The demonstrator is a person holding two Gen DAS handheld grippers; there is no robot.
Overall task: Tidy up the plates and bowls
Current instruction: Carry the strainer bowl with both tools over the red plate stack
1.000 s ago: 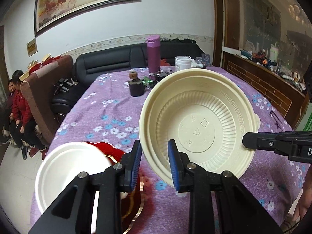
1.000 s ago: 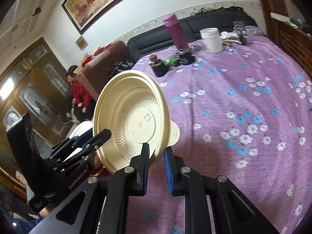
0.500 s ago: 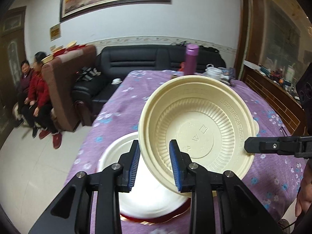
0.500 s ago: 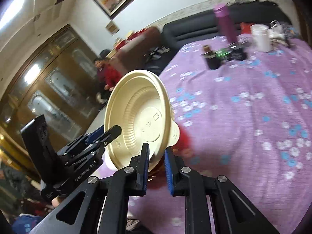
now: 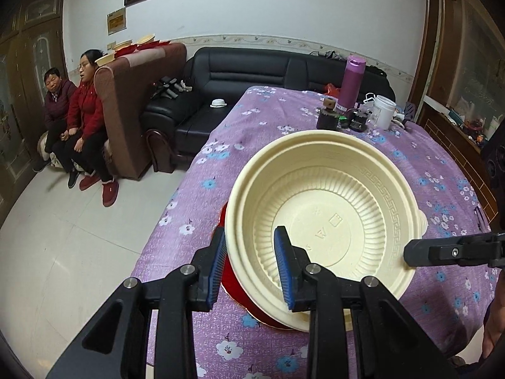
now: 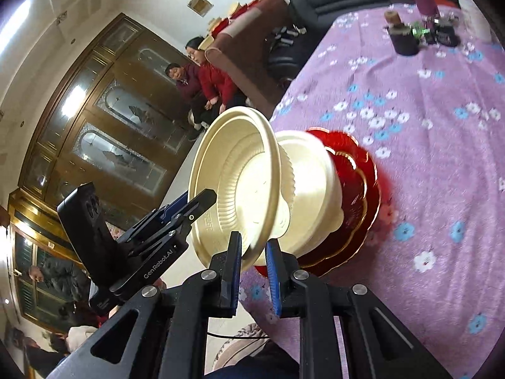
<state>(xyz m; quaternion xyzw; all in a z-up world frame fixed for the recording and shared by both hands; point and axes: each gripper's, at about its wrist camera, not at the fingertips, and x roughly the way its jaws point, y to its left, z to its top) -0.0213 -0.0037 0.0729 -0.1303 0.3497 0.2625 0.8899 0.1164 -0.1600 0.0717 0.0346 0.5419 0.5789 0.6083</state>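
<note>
A cream ribbed bowl (image 5: 322,221) is held tilted between both grippers. My left gripper (image 5: 251,268) is shut on its near left rim, one pad outside and one inside. Across the bowl, my right gripper (image 6: 254,271) is shut on the opposite rim; its finger shows in the left wrist view (image 5: 442,252). The cream bowl (image 6: 240,183) hangs just over a white bowl (image 6: 312,183) that sits on stacked red plates (image 6: 359,195) with gold rims. From the left wrist, only a red edge of the plates (image 5: 233,287) shows under the cream bowl.
The purple flowered tablecloth (image 5: 284,132) covers the table, whose left edge lies close to the plates. A purple bottle (image 5: 353,79), a white jar (image 5: 383,112) and a dark pot (image 5: 328,118) stand at the far end. Two people (image 5: 79,110) sit by a brown armchair.
Both grippers have carried the cream bowl leftward across the table. The white bowl on the red plates, earlier off to its left, now lies directly under it.
</note>
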